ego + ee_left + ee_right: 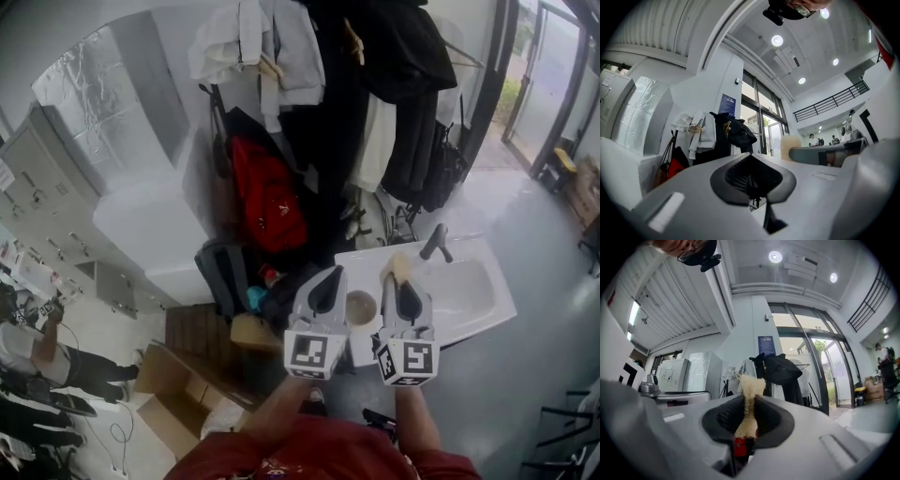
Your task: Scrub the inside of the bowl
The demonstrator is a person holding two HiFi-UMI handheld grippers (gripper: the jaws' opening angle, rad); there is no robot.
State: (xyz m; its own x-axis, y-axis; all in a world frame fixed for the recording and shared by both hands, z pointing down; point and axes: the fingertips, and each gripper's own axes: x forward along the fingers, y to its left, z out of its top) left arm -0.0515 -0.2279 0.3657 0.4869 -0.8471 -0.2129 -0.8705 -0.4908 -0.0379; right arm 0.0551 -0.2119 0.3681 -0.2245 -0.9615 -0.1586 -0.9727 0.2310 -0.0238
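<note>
In the head view a small brownish bowl (361, 307) sits on the left rim of a white sink (478, 291) with a dark faucet (434, 242). Both grippers are held level, side by side, just short of the sink. My left gripper (326, 291) is shut with nothing in its jaws; the left gripper view shows them closed (752, 180). My right gripper (408, 298) is shut on a beige fibrous scrub sponge (397, 267), which sticks up between the pads (751, 387). The bowl lies between the two gripper tips, beyond them.
A rack of dark and white coats (375, 84) and a red backpack (267, 192) stand behind the sink. Cardboard boxes (178, 398) lie on the floor at the left. A white cabinet (155, 225) is at the left, glass doors (553, 75) at the right.
</note>
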